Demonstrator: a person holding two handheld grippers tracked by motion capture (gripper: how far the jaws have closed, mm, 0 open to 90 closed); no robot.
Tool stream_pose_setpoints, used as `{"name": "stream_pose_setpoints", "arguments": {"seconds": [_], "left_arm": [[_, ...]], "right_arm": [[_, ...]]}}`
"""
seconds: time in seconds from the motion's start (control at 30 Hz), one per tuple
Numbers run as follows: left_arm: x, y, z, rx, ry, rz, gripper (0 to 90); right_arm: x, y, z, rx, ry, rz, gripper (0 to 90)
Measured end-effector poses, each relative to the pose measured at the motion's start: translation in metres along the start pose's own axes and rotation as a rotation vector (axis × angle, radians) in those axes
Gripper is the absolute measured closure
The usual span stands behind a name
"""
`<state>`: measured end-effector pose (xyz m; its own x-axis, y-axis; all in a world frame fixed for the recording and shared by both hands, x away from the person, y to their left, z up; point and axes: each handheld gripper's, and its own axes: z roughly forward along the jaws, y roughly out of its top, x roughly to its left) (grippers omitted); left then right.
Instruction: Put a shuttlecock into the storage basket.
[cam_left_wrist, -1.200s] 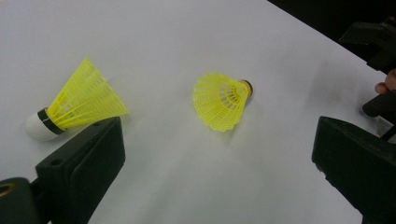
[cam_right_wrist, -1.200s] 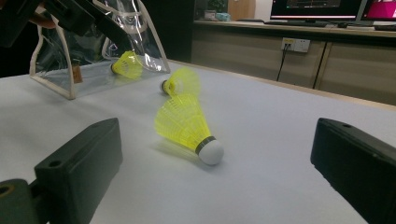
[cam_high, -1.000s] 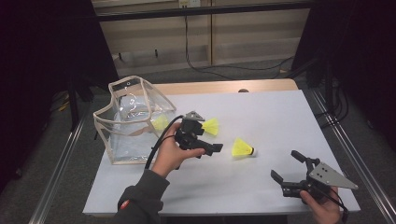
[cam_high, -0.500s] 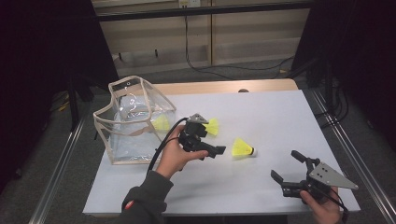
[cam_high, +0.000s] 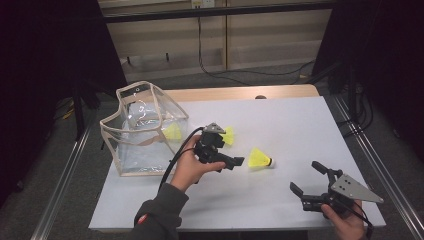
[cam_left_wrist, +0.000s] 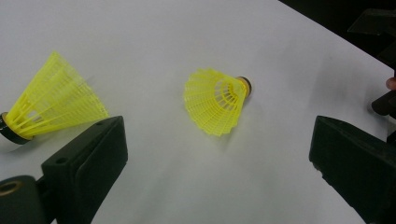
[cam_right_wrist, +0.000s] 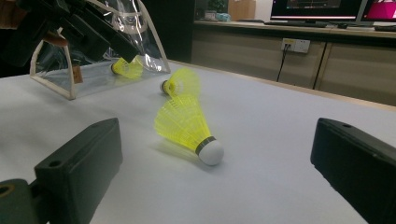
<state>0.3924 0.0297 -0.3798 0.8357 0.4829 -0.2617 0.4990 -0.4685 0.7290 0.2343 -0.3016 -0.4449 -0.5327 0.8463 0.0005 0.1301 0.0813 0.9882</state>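
Three yellow shuttlecocks are in view. One lies on its side mid-table (cam_high: 260, 159) (cam_left_wrist: 217, 100) (cam_right_wrist: 187, 123), its white cork toward the right gripper. A second (cam_high: 228, 135) (cam_left_wrist: 51, 105) (cam_right_wrist: 180, 83) lies just behind the left gripper. The third (cam_high: 172, 131) (cam_right_wrist: 126, 67) rests inside the clear bag (cam_high: 145, 130) (cam_right_wrist: 93, 60). My left gripper (cam_high: 231, 147) (cam_left_wrist: 217, 140) is open, close to the mid-table shuttlecock and aimed at its skirt. My right gripper (cam_high: 306, 177) (cam_right_wrist: 217, 130) is open and empty near the front right edge, facing the same shuttlecock from farther off.
The white table (cam_high: 300, 125) has bare room at the right and along the back. The bag stands open at the left with beige trim. Metal rails run along both table sides. Cabinets and cables sit beyond the far edge.
The left gripper has drifted a little to the right, closer to the mid-table shuttlecock. The right gripper and the shuttlecocks have stayed put.
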Motion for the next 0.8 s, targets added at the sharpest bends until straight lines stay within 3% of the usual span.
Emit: {"name": "stream_pose_setpoints", "arguments": {"seconds": [0.8], "left_arm": [[-0.001,-0.002,0.016,0.003,0.001,0.007,5.7]], "right_arm": [[0.0,0.0,0.0,-0.002,-0.003,0.002,2.0]]}}
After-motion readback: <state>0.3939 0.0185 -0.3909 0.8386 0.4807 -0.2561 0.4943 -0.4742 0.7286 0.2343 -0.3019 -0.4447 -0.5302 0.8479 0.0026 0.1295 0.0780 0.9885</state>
